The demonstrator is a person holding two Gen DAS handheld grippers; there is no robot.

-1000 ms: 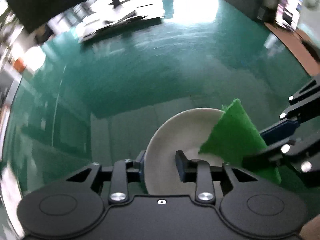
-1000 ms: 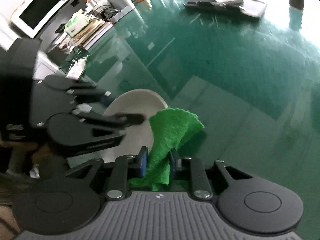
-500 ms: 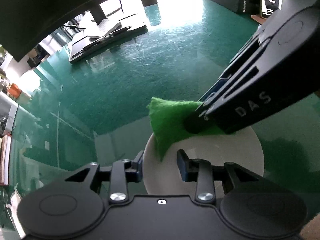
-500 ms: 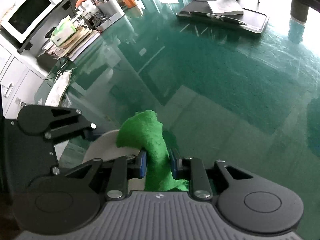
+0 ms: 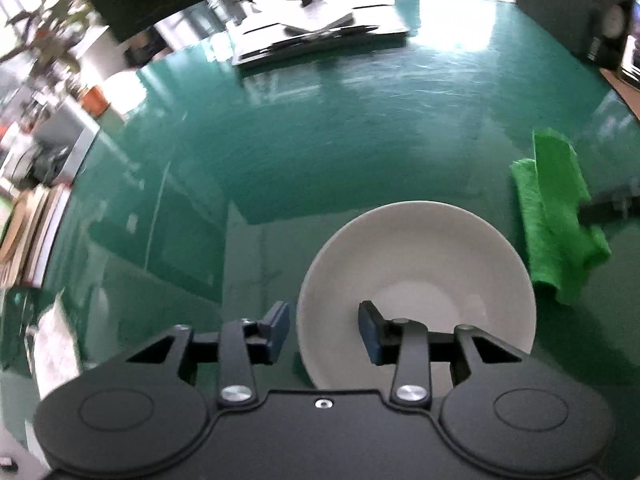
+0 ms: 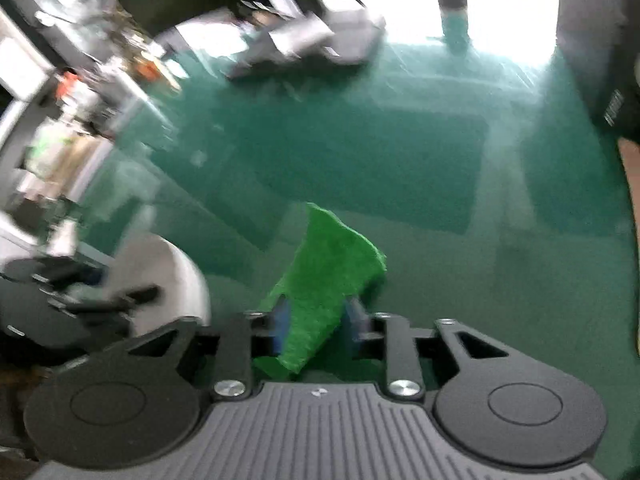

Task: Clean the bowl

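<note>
A white bowl (image 5: 416,280) rests on the green table (image 5: 320,140). My left gripper (image 5: 324,330) straddles its near-left rim, one finger outside and one inside. Its jaws are opening and the pads stand off the rim. A green cloth (image 5: 556,220) lies crumpled just right of the bowl, outside it. In the blurred right wrist view the cloth (image 6: 332,272) sits between the fingers of my right gripper (image 6: 316,324), whose jaws are opening and stand wide around it. There the bowl (image 6: 172,272) and the left gripper (image 6: 80,300) show at the left.
A dark flat case with papers (image 5: 320,40) lies at the table's far edge. Stacked books (image 5: 36,232) and a white paper (image 5: 52,344) sit at the left edge. A dark box (image 5: 604,32) stands far right, and cluttered shelves (image 6: 60,120) lie beyond the table.
The right gripper carried the cloth out of the bowl to its right side. Both grippers' jaws have spread wider. The left fingers no longer pinch the bowl's rim.
</note>
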